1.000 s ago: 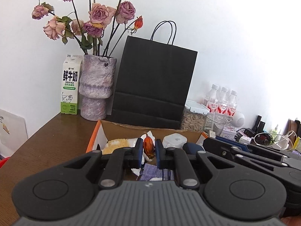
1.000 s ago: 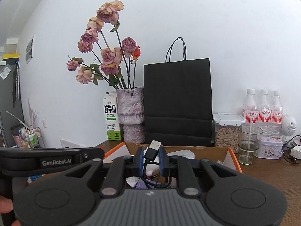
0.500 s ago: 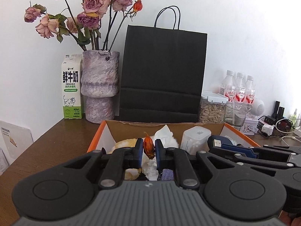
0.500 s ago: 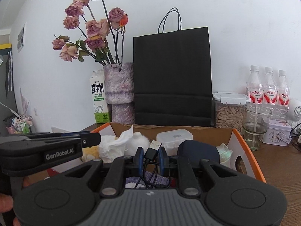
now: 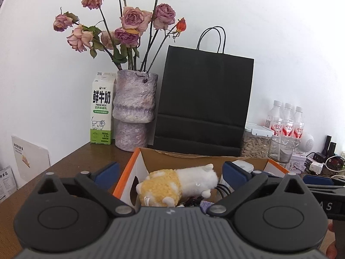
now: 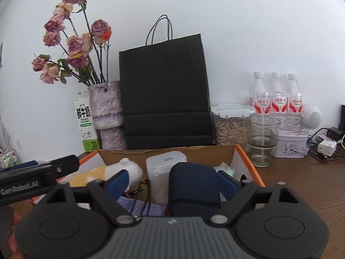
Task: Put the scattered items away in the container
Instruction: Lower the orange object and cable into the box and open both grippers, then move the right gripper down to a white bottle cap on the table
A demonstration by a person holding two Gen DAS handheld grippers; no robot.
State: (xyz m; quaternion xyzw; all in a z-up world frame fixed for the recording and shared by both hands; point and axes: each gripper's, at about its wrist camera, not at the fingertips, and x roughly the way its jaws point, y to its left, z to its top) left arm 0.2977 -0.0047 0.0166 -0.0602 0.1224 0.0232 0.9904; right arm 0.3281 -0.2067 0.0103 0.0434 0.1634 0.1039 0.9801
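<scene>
From the left wrist, the left gripper [image 5: 170, 170] hangs over the near left corner of the box [image 5: 125, 181], its jaws opening wide with nothing pressed between the blue pads [image 5: 108, 171]. Inside the box, below the jaws, a plush toy [image 5: 179, 186] lies on its side, yellow body and white head, with a bit of purple cloth [image 5: 206, 205] just right of it. Behind the box stand a black bag [image 5: 202, 101], a vase [image 5: 134, 112] of dried roses and a milk carton [image 5: 101, 110], all on the table [image 5: 64, 172]. The right gripper [image 5: 319, 183] shows at the box's right edge

From the right wrist, the right gripper [image 6: 172, 182] hovers over the box [image 6: 248, 161], jaws opening, pads clear of everything. Between them in the box stands a navy case [image 6: 194, 187], with a white tub [image 6: 165, 168] just left of it and a thin black cable [image 6: 142, 192] lying over the cloth [image 6: 140, 208]. The toy [image 6: 120, 170] lies at the box's left side. Right of the box are a glass [image 6: 262, 138], a seed jar [image 6: 231, 125] and three bottles [image 6: 278, 95]. The left gripper [image 6: 36, 172] reaches in at the box's left rim
</scene>
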